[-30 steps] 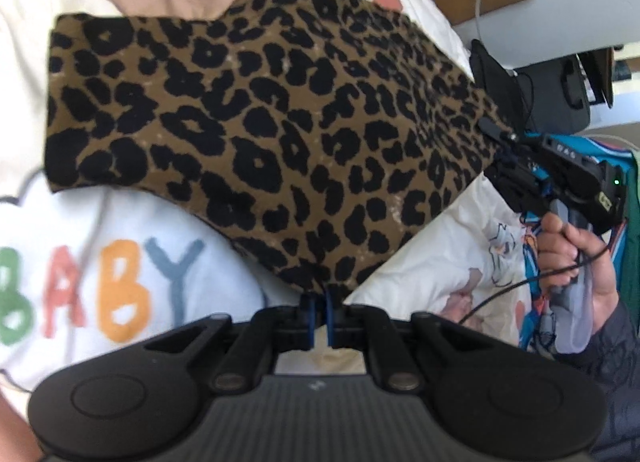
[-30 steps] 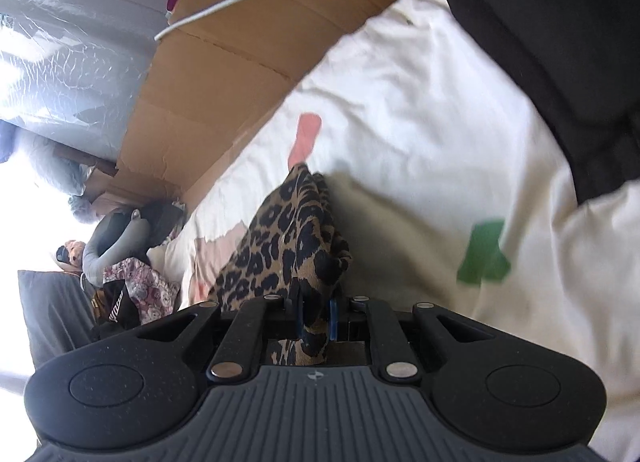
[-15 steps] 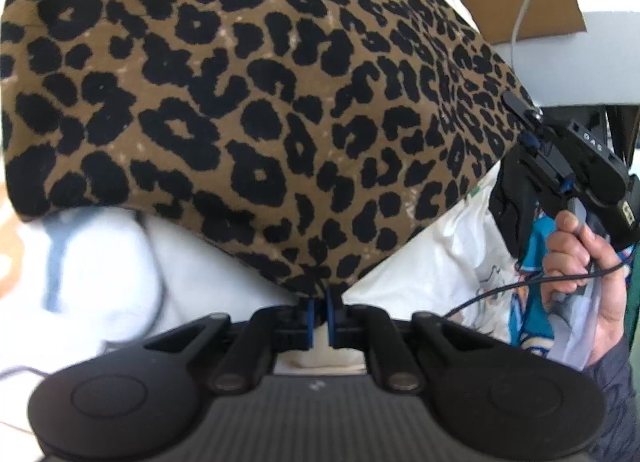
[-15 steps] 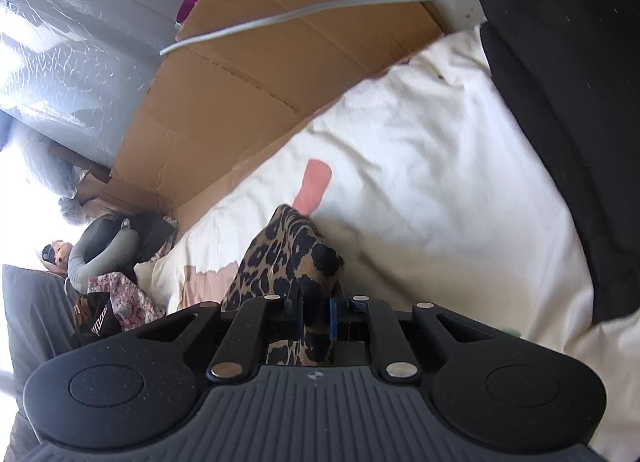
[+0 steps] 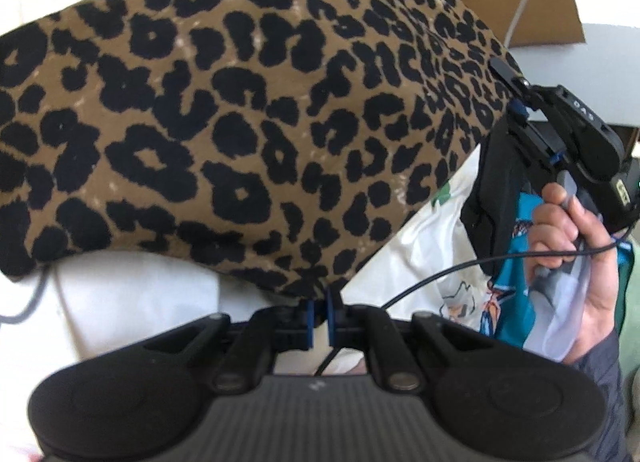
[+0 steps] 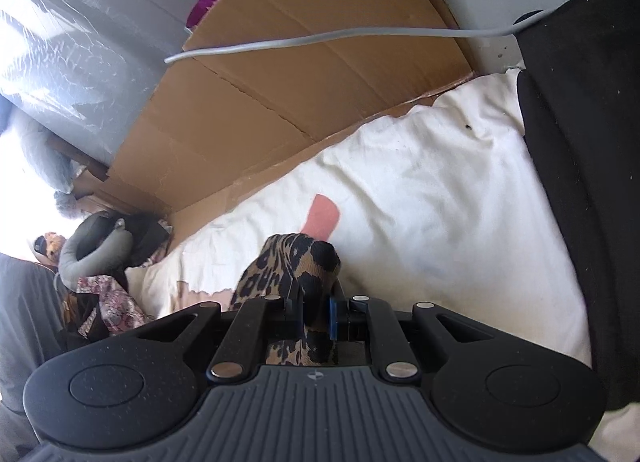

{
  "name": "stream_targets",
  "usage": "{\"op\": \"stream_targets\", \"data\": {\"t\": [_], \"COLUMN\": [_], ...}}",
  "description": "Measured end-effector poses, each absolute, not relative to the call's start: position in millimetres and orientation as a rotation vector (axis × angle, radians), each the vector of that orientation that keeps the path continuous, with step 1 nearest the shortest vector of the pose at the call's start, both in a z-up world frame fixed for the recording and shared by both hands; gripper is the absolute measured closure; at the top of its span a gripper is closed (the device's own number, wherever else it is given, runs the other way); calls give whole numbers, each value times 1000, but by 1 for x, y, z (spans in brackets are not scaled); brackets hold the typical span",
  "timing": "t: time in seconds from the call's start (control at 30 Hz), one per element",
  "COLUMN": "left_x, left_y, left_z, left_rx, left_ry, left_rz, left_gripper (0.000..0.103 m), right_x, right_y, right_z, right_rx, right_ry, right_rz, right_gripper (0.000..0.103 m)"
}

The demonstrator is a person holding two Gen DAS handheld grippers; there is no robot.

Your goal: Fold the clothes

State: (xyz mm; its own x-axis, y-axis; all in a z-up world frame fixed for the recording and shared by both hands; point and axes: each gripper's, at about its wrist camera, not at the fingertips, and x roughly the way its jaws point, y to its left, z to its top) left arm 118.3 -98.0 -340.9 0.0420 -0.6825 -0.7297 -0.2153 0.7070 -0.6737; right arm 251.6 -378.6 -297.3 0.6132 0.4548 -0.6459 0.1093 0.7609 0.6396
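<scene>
Leopard-print brown and black knit garment (image 5: 248,122) hung spread in the air above the white printed bedsheet (image 5: 132,302), stretched between the two tools: the left hand-held gripper (image 5: 319,316) was clamped on one lower corner of it, and the right hand-held gripper (image 6: 316,312) was clamped on a bunched corner at the far side, its handle wrapped by the person's hand (image 5: 568,246). The likeliest failure from here, in my judgement, was a slip: each grip held only a small pinch of stretchy cloth, so a sharp pull apart could drag a corner free and let the piece collapse on the bed. A second risk was an uneven fold, since the lower edge sagged between the grips and might land creased or skewed. The trailing black cable (image 5: 440,274) near the left tool could also catch in the cloth. Compared with a second before, the garment had been raised and brought nearer the left camera, filling far more of that view and covering the coloured lettering on the sheet, while the right view had tilted up toward the brown cardboard sheet (image 6: 304,74)
</scene>
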Motion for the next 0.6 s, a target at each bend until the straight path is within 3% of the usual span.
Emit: {"op": "stream_targets", "data": {"t": [0.33,0.6], "left_x": [109,120], "left_y": [-92,-99], "left_z": [-329,-291], "left_rx": [-679,-436], "left_ry": [1570,1604], "left_rz": [-394,-382], "left_gripper": [94,89], "right_x": [234,189], "right_y": [-406,-405], "right_z": [-313,-316], "right_rx": [752,827], "right_ry": [912,875], "right_rz": [123,103], "right_gripper": [66,65]}}
